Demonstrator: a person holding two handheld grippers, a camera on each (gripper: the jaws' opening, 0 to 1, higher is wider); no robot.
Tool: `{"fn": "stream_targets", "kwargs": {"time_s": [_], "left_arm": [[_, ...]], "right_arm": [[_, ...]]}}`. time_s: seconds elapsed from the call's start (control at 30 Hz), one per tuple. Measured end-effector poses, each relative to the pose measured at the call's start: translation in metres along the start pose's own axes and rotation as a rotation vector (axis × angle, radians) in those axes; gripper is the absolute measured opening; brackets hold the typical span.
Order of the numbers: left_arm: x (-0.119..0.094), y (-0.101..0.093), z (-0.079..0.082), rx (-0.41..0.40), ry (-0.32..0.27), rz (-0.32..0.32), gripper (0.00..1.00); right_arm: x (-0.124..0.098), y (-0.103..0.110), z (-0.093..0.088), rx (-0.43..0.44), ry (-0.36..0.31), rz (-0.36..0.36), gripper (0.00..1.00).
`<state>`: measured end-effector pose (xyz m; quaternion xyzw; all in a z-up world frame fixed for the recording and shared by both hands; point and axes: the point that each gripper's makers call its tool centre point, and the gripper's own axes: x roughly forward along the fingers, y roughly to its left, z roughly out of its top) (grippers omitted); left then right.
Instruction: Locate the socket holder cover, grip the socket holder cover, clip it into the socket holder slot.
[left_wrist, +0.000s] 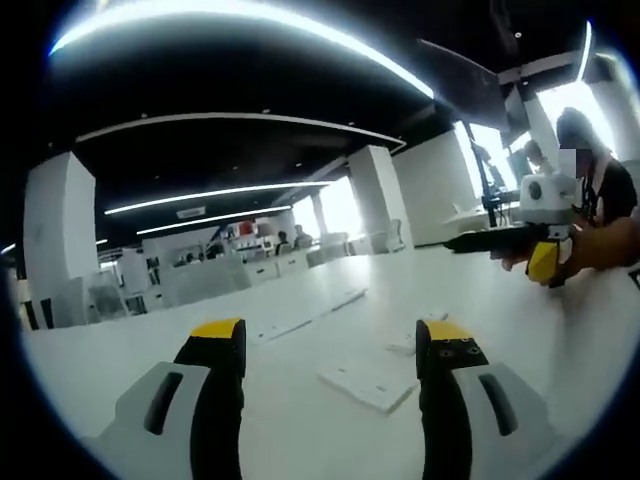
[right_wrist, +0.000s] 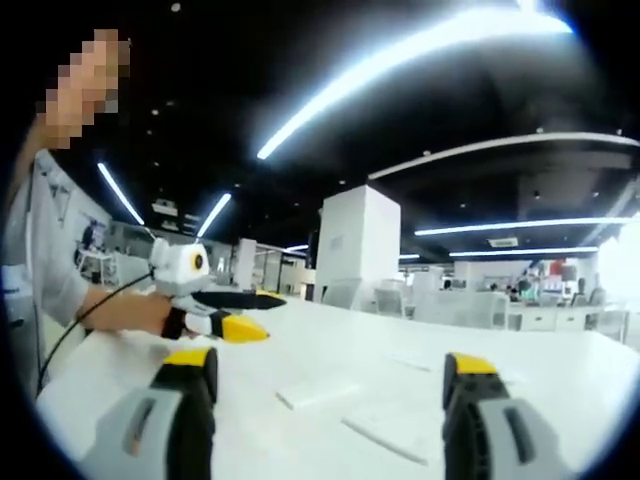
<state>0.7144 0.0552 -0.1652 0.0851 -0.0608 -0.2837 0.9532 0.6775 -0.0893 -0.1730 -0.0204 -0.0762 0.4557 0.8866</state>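
Note:
My left gripper (left_wrist: 330, 335) stands open low over the white table (left_wrist: 560, 350), with nothing between its yellow-tipped jaws. A flat white rectangular piece (left_wrist: 368, 385) lies just ahead of the right jaw. A long white strip (left_wrist: 300, 322) and a smaller white piece (left_wrist: 405, 345) lie further out. I cannot tell which piece is the socket holder cover. My right gripper (right_wrist: 330, 365) is open and holds nothing. White flat pieces (right_wrist: 318, 395) and a thin strip (right_wrist: 385, 440) lie between its jaws on the table. Each gripper appears in the other's view: right gripper (left_wrist: 520, 245), left gripper (right_wrist: 255, 313).
A person (left_wrist: 595, 190) holds the grippers at the table's side, a sleeve (right_wrist: 45, 250) showing at the left. White pillars (right_wrist: 358, 245), desks and chairs (left_wrist: 200, 280) stand far behind. The table (right_wrist: 560, 370) stretches wide ahead.

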Motion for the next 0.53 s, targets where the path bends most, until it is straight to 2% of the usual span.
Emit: {"fn": "stream_targets", "kwargs": {"time_s": [0.17,0.2,0.3,0.4,0.53], "left_arm": [[-0.003,-0.001,0.009,-0.027,-0.037,-0.008,0.7],[-0.004,-0.003,0.015,-0.047,-0.063,-0.026,0.72],[-0.008,-0.004,0.028,-0.062,-0.117,-0.039,0.75],[-0.009,-0.002,0.03,-0.088,-0.134,-0.036,0.76],[-0.009,-0.007,0.032,-0.121,-0.143,-0.065,0.82]], "right_arm": [[0.0,-0.002,-0.001,-0.003,0.004,-0.007,0.93],[0.0,-0.004,0.001,-0.001,-0.002,-0.01,0.93],[-0.004,-0.006,0.019,0.007,-0.08,-0.027,0.93],[-0.005,-0.008,0.018,0.062,-0.091,-0.025,0.94],[-0.005,-0.005,0.017,0.067,-0.088,-0.022,0.95]]}}
